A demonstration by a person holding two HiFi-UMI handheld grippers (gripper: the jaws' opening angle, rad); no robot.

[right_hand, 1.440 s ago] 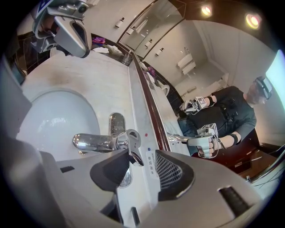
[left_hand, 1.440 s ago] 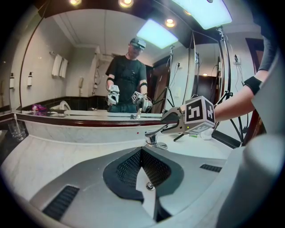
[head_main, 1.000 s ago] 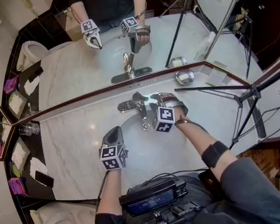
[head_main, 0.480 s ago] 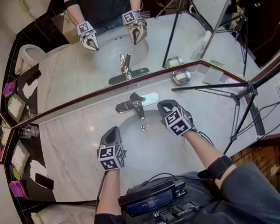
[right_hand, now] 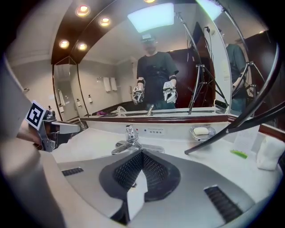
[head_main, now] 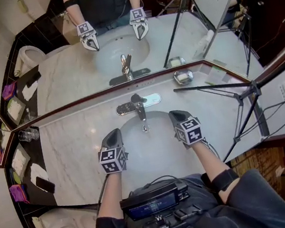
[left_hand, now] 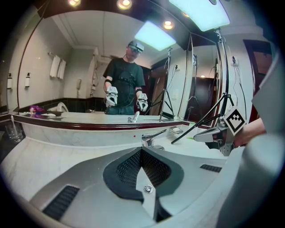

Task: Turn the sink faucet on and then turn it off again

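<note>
The right claw [head_main: 177, 114] has been drawn back from the faucet [head_main: 138, 105], which now stands ahead and to its left, untouched. It is pressed together and empty, as is the unmoved left claw [head_main: 114, 133]. The task is judged finished.

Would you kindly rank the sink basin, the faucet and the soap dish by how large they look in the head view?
1. sink basin, by far the largest
2. faucet
3. soap dish, the smallest
</note>
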